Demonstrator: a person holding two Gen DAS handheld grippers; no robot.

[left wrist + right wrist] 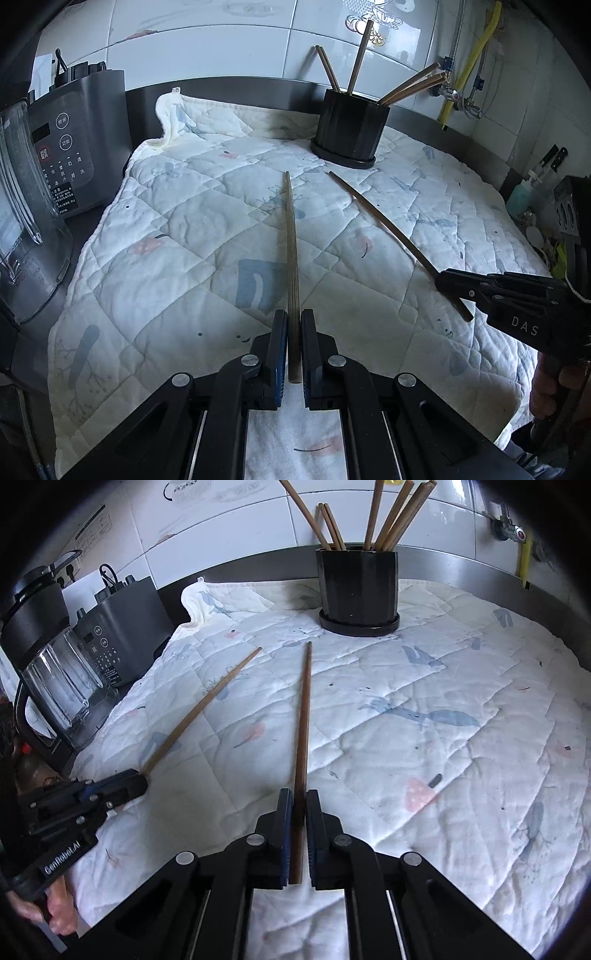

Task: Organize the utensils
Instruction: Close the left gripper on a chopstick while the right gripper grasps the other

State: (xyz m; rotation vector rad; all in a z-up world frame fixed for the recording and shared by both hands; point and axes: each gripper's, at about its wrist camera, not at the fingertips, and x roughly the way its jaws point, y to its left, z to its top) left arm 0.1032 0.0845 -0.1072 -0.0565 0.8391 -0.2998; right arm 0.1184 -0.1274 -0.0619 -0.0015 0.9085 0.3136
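My left gripper (294,319) is shut on a wooden chopstick (291,243) that points forward toward a black utensil holder (351,127). My right gripper (299,799) is shut on a second chopstick (303,716), which also points at the holder (358,587). Several chopsticks (391,517) stand in the holder. The right gripper (447,286) with its chopstick (384,225) shows in the left wrist view, and the left gripper (136,779) with its chopstick (207,701) shows in the right wrist view. Both chopsticks hover low over the quilted cloth (184,229).
A blender with a glass jug (59,679) and a grey control base (70,147) stands at the left edge of the cloth. A steel counter rim (480,568) and tiled wall run behind the holder. A soap bottle (521,192) and clutter sit at the right.
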